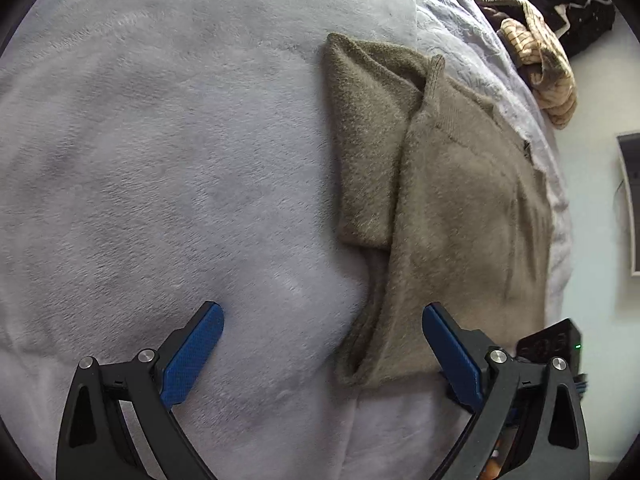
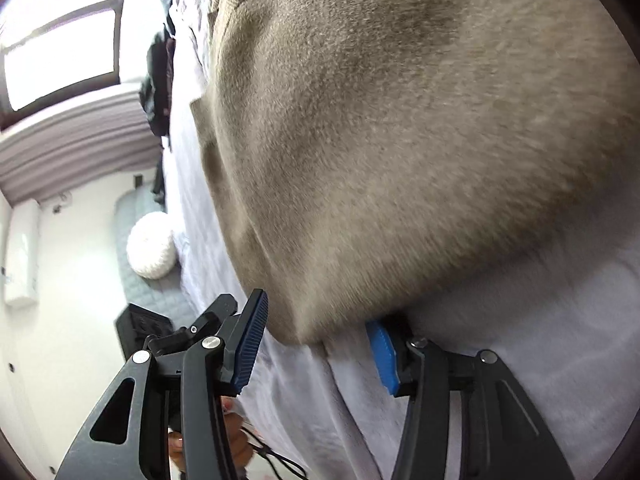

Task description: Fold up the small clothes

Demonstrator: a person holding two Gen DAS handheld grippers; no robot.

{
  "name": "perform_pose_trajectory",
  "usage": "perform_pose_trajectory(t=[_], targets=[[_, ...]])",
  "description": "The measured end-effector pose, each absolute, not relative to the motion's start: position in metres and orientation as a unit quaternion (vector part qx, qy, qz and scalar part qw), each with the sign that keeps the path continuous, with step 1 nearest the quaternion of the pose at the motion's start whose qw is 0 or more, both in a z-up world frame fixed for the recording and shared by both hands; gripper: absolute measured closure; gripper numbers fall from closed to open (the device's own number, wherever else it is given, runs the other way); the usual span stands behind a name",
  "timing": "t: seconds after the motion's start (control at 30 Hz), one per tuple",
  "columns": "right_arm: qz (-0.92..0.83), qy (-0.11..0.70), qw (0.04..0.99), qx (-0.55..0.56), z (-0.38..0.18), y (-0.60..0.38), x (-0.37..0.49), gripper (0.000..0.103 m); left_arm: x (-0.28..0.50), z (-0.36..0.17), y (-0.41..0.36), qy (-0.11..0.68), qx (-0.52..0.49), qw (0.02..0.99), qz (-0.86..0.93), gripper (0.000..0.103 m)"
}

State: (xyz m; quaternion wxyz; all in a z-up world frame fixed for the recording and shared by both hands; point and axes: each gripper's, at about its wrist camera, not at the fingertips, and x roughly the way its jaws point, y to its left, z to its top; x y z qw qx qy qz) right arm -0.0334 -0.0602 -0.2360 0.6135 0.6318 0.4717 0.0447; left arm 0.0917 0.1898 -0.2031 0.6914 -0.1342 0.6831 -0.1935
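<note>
That fuzzy brown sweater (image 1: 452,200) on the bed (image 1: 160,160) looks soft and floppy, so both wide-open, empty hand-held grippers, left (image 1: 322,344) and right (image 2: 320,344), should probably pinch its near hem corners.

One fuzzy taupe sweater (image 1: 452,200) lies on one pale lilac blanket (image 1: 160,160). At two o'clock of the sweater sits one heap of tan patterned cloth (image 1: 548,68), with one dark garment (image 1: 580,12) beyond it. One round white cushion (image 2: 150,246) lies on the floor. Two tools show: the left tool (image 1: 323,320) and the right tool (image 2: 316,316).
</note>
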Motion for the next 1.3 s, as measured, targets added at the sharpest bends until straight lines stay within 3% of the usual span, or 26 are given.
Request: perform_pose_trajectory(t=[0.17,0.2,0.23,0.27,0.57,0.8,0.93,1.0,1.07,1.1,1.13,1.17,1.23,1.3], targets=[[0.050,0.435,0.602,0.668,-0.246,-0.056,-0.023,0.049,0.108,-0.210,0.189,0.681,-0.196,0.671,-0.220,0.003],[0.053,0.430,0.600,0.673,-0.246,-0.055,-0.021,0.057,0.111,-0.211,0.189,0.681,-0.205,0.667,-0.223,0.003],[0.054,0.425,0.600,0.675,-0.246,-0.055,-0.020,0.087,0.115,-0.212,0.189,0.680,-0.217,0.661,-0.229,0.003],[0.054,0.426,0.602,0.673,-0.244,-0.055,-0.017,0.094,0.119,-0.213,0.188,0.681,-0.226,0.656,-0.233,0.003],[0.116,0.378,0.637,0.661,-0.200,-0.076,-0.011,0.094,0.135,-0.206,0.152,0.681,-0.220,0.632,-0.297,0.003],[0.135,0.372,0.638,0.660,-0.192,-0.081,-0.008,0.094,0.161,-0.207,0.120,0.670,-0.254,0.615,-0.329,0.003],[0.138,0.385,0.633,0.657,-0.197,-0.077,-0.008,0.094,0.165,-0.200,0.090,0.664,-0.217,0.628,-0.343,0.003],[0.137,0.396,0.628,0.656,-0.200,-0.074,-0.009,0.094,0.163,-0.203,0.080,0.668,-0.197,0.635,-0.334,0.010],[0.139,0.426,0.620,0.644,-0.201,-0.070,-0.011,0.090,0.159,-0.207,0.073,0.675,-0.164,0.644,-0.322,0.051],[0.138,0.443,0.618,0.635,-0.201,-0.068,-0.013,0.088,0.158,-0.210,0.070,0.679,-0.142,0.649,-0.312,0.059],[0.137,0.471,0.616,0.616,-0.198,-0.066,-0.014,0.077,0.156,-0.211,0.070,0.678,-0.132,0.653,-0.310,0.064],[0.140,0.488,0.615,0.604,-0.196,-0.065,-0.016,0.057,0.156,-0.210,0.070,0.674,-0.131,0.657,-0.311,0.067],[0.153,0.514,0.616,0.578,-0.186,-0.068,-0.022,0.034,0.156,-0.207,0.073,0.667,-0.137,0.662,-0.313,0.071],[0.155,0.516,0.634,0.554,-0.170,-0.081,-0.027,0.034,0.155,-0.203,0.075,0.661,-0.142,0.668,-0.310,0.071]])
